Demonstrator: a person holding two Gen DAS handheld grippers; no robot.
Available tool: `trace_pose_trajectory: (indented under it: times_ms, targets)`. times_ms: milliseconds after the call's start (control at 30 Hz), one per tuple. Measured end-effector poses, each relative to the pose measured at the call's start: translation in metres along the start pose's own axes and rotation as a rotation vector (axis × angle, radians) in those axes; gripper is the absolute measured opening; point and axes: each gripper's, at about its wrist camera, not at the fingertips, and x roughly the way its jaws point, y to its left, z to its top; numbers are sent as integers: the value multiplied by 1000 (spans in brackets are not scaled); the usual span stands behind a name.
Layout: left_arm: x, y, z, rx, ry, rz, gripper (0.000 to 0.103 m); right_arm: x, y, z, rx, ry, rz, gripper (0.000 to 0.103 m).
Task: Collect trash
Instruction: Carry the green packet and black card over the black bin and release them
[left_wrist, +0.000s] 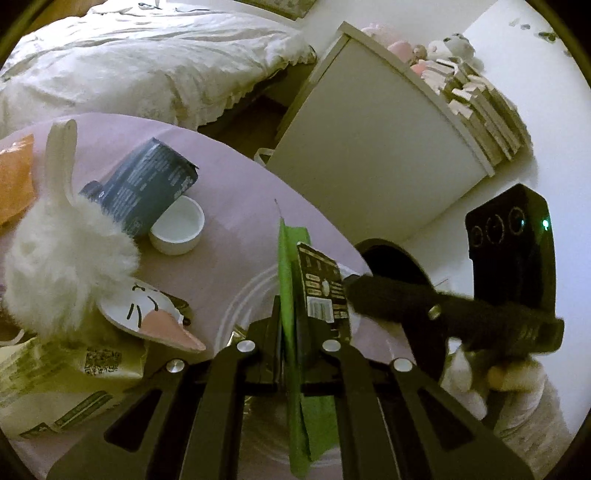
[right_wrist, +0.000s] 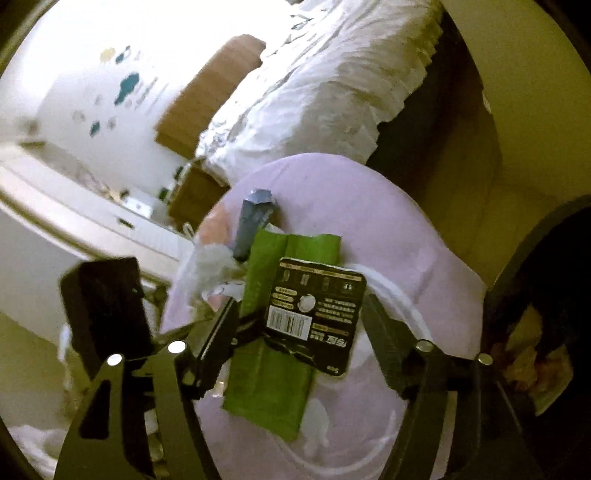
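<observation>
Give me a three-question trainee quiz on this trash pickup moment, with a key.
1. True or false: the left gripper is shut on the green wrapper.
2. What stands beside the dark blue packet on the pink tabletop?
A. a glass
B. a small white bowl
C. a spoon
3. Fill in: the right gripper stands open around the black ____, which it has not clamped.

Key: 1 true; 2 B; 3 card.
</observation>
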Motion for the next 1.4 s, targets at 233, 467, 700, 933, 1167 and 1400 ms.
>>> trace_pose_trajectory:
  times_ms: [233,467,700,933,1167,1400]
  targets:
    - [-2,11,0,-32,2,7,6,-11,-17,-7,60,-57,-5,2]
    - [1,5,1,-9,4,36,7,-31,-14,-10,70,-55,167,2]
    - [8,-9,1,47,13,56,7,-30,-16,-13,69,-32,21,35]
    - [-1,-8,7,83,7,25,7,-9,61,-34,-583,10,-353,86]
    - [2,-12,10,144,41,29,7,38,68,-33,-869,196,-470,88]
    - [8,-6,12,154,59,39,7,43,61,-16,-822,258,-380,62]
